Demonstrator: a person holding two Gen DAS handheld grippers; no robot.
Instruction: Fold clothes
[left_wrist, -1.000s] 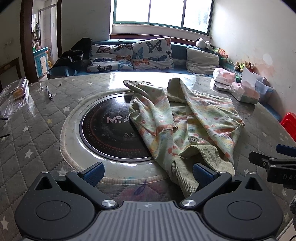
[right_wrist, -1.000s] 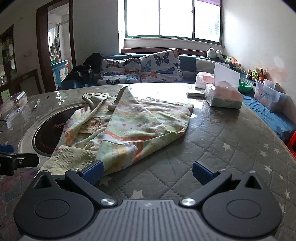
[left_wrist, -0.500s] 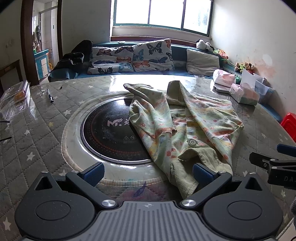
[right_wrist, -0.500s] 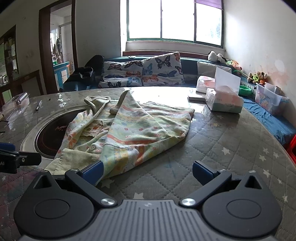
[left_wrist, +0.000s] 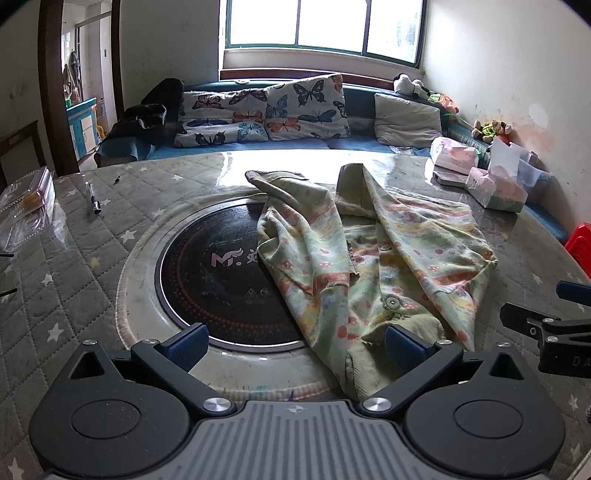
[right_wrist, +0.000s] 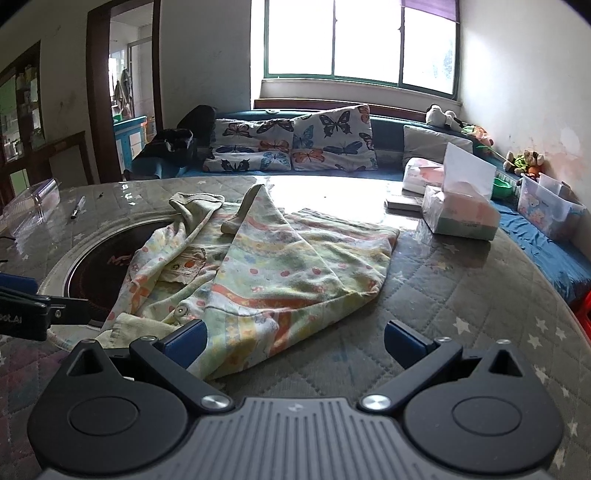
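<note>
Quilted table (left_wrist: 74, 295) before a cushioned bench (left_wrist: 258, 114); my left gripper (left_wrist: 293, 341) and right gripper (right_wrist: 293, 339) spread, empty, beside the crumpled garment (left_wrist: 369, 258). Only the right view shows the green bowl (right_wrist: 502, 187).

Garment (left_wrist: 369, 258) lies on tabletop (left_wrist: 74, 295), partly over the round hob (left_wrist: 214, 280). Pen (left_wrist: 94, 197) far left, tissue boxes (left_wrist: 495, 190) far right, sofa cushions (left_wrist: 266, 110) behind the tabletop.
</note>
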